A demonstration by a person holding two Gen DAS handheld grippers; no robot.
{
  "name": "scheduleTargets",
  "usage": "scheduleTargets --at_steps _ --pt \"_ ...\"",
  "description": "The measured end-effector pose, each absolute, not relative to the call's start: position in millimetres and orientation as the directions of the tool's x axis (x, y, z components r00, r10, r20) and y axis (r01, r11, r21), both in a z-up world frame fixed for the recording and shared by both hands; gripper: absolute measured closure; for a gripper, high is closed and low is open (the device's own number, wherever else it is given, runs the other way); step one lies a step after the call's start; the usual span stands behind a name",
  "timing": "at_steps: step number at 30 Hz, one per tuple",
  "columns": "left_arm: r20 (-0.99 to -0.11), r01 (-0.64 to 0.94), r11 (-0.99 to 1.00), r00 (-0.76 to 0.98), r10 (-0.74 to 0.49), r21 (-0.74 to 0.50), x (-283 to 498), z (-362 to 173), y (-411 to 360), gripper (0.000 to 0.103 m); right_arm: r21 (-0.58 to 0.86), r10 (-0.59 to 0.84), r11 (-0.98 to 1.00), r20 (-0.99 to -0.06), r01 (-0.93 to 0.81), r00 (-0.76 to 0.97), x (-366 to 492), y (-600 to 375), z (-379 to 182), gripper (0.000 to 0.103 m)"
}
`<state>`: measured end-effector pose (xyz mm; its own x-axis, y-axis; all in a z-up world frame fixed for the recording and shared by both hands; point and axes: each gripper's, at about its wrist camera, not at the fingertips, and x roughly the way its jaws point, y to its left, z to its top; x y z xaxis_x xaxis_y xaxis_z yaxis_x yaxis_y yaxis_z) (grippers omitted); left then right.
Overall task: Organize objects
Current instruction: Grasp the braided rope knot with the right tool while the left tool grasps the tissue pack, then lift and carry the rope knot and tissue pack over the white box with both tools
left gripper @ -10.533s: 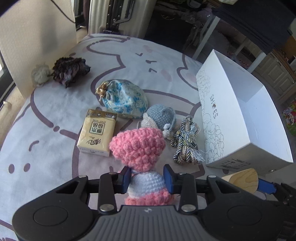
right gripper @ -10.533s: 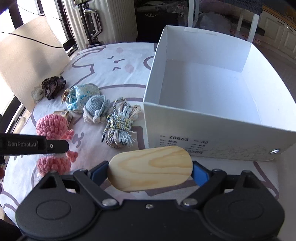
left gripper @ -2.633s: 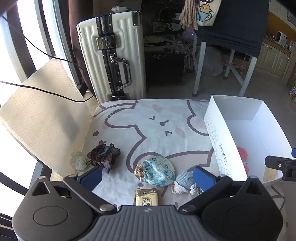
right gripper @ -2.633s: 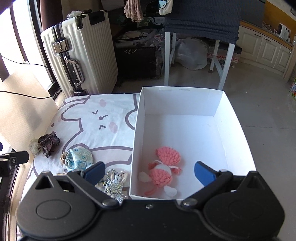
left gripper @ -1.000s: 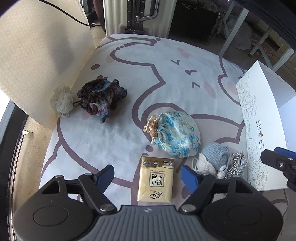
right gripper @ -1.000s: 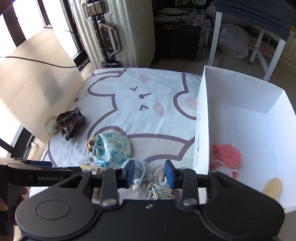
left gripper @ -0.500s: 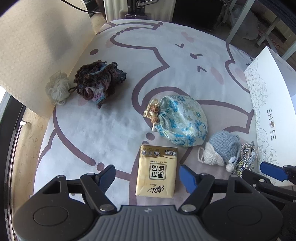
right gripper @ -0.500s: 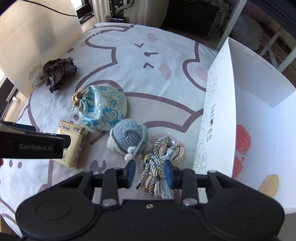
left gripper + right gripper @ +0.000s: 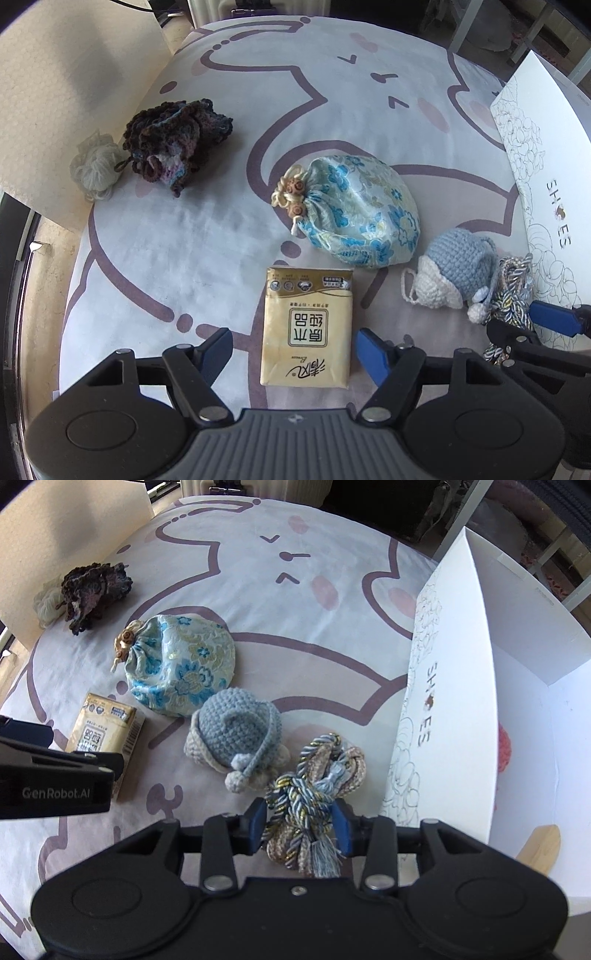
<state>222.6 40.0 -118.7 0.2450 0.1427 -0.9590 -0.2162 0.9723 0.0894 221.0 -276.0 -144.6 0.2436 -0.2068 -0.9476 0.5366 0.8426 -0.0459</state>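
A yellow tissue pack (image 9: 306,295) lies flat on the bunny-print cloth. My left gripper (image 9: 293,339) hangs over its near end, jaws closing, with a gap between each pad and the pack. A braided blue-gold cord bundle (image 9: 314,771) lies beside the white shoe box (image 9: 454,664). My right gripper (image 9: 298,823) straddles the cord's tassel end, jaws opening, pads close to the strands on both sides without squeezing them. A blue crochet hat (image 9: 236,734) sits just left of the cord. Inside the box are a pink crochet doll (image 9: 504,749) and a wooden piece (image 9: 539,843).
A floral drawstring pouch (image 9: 362,210) rests behind the tissue pack. A dark crochet piece (image 9: 177,140) and a pale yarn ball (image 9: 94,170) lie at the far left by a beige board (image 9: 55,92). The cloth's edge drops off on the left.
Both grippers have sunk toward the cloth. The left jaws have narrowed around the tissue pack. The right jaws, nearly shut before, have widened and now straddle the cord.
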Motion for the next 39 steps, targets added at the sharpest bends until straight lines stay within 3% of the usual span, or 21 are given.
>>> scheduleTargets --at_steps 8,12,26,30,39 --pt "-0.969 -0.175 0.982 0.222 0.106 0.067 219 -127 36 0.05 -0.153 -0.276 0.872 -0.938 0.465 0.21 224 -265 -156 0.062" --pt "-0.967 -0.172 0.984 0.237 0.093 0.053 217 -122 39 0.051 -0.14 -0.265 0.878 -0.938 0.458 0.222 221 -269 -153 0.068" --pt "-0.984 0.005 0.998 0.166 0.065 0.067 166 -129 26 0.051 0.059 -0.07 0.9 -0.958 0.431 0.277 173 -240 -132 0.068" --pt "-0.981 -0.007 0.997 0.175 0.08 0.08 159 -132 18 0.05 0.095 -0.016 0.907 -0.966 0.41 0.259 161 -230 -139 0.068" --pt "-0.977 -0.061 0.993 0.183 0.111 0.101 167 -137 18 0.048 0.192 0.011 0.79 -0.954 0.583 0.299 150 -244 -153 0.059"
